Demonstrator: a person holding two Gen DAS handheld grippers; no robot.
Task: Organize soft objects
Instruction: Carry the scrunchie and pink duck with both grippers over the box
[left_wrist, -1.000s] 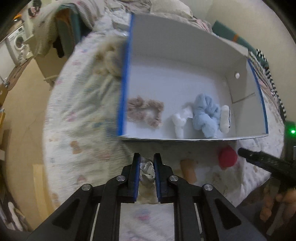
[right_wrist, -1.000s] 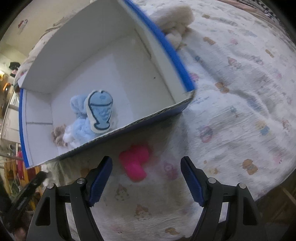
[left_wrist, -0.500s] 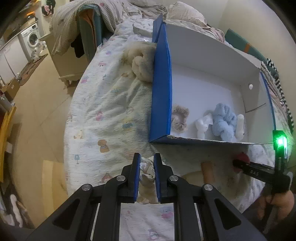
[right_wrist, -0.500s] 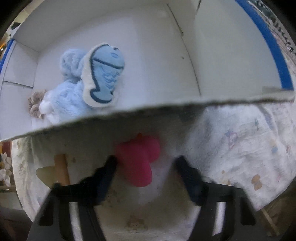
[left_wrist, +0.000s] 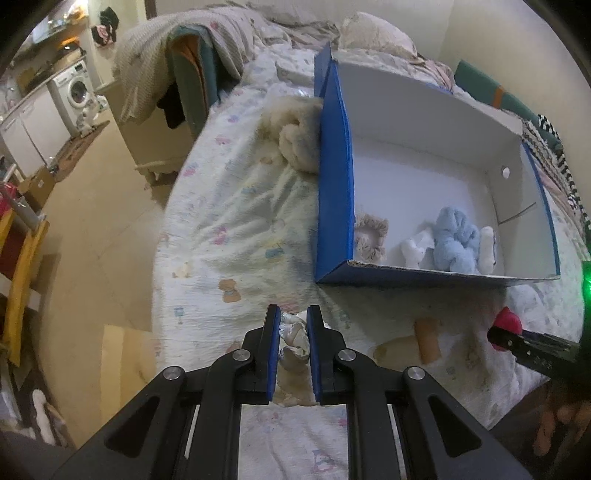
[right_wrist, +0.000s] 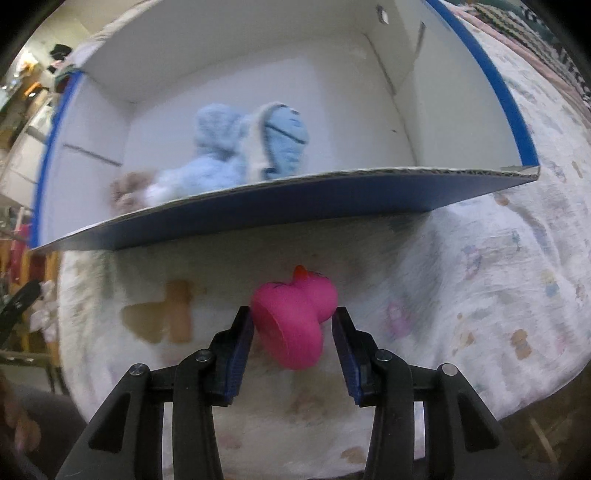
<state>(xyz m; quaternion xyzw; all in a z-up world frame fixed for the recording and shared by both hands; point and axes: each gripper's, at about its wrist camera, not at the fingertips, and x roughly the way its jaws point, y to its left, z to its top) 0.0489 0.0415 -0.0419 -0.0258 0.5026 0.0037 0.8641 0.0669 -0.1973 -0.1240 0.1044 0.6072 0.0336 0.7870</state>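
My left gripper (left_wrist: 291, 321) is shut on a small whitish cloth toy (left_wrist: 293, 334) above the bedsheet, in front of the blue-and-white cardboard box (left_wrist: 334, 177). The box holds a beige scrunchie (left_wrist: 371, 240), a white piece (left_wrist: 413, 251), a light-blue plush (left_wrist: 454, 240) and a blue-faced cushion (right_wrist: 284, 136). My right gripper (right_wrist: 293, 325) has its jaws on both sides of a pink rubber duck (right_wrist: 295, 314) that lies on the sheet in front of the box; the jaws stand close beside the duck, and contact is unclear. The duck also shows in the left wrist view (left_wrist: 508, 325).
A cream fluffy plush (left_wrist: 295, 140) lies against the box's left outer wall. A tan flat shape (left_wrist: 424, 339) lies on the sheet between the grippers. The bed edge drops to the floor at left; a cabinet with draped blankets (left_wrist: 177, 81) stands beyond.
My right gripper has moved down to the pink duck and its jaws have narrowed around it. My left gripper has drawn back from the box, still holding the cloth toy.
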